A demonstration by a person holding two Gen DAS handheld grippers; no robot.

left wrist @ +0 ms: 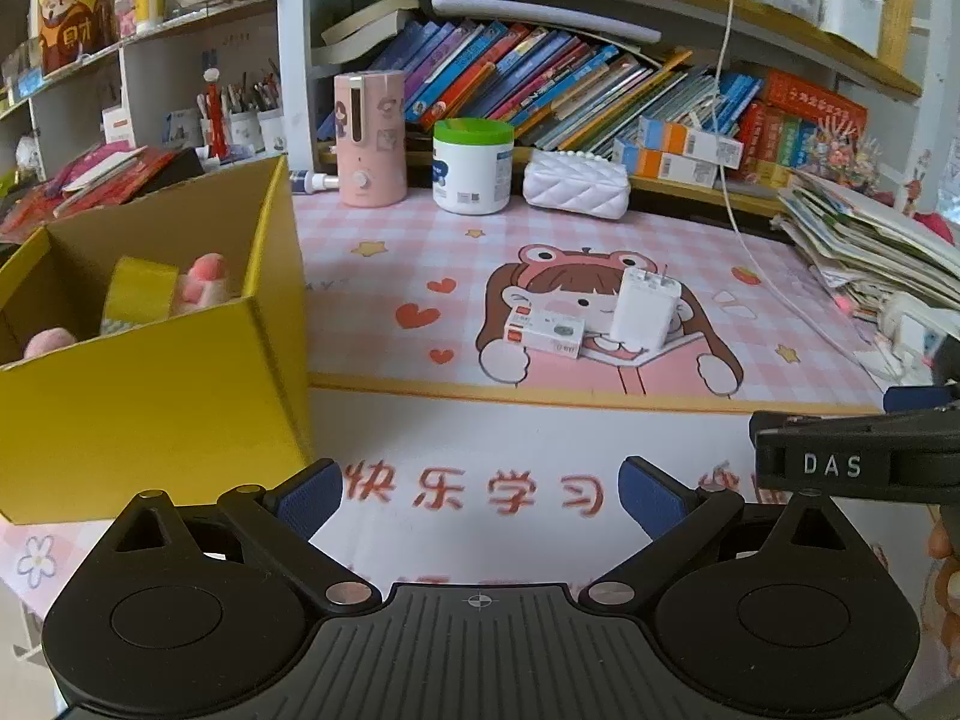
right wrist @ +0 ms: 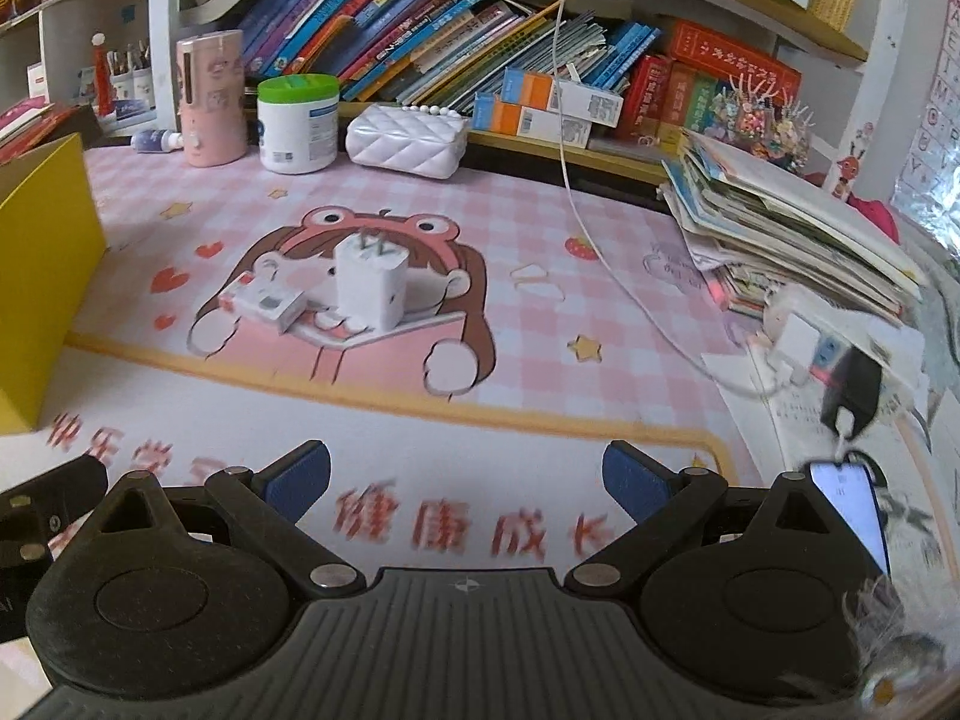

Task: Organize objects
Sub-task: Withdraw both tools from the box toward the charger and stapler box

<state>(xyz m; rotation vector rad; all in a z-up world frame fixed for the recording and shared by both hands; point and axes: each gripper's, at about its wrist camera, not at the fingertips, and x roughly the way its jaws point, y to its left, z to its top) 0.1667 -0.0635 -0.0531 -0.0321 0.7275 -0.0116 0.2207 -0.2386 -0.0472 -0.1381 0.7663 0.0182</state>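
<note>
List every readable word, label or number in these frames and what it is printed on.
"DAS": right gripper body, seen from the left wrist.
"快乐学习": desk mat.
"健康成长": desk mat, blurred but legible, right wrist view.
"财": cartoon figure on shelf.
Small box, white tub, book spines: too small to read.

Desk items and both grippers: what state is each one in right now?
Left gripper: open, empty.
Right gripper: open, empty.
Yellow box: open, tape roll inside.
White charger: upright, prongs up.
Small carton: lying flat.
Green-lidded jar: closed.
</note>
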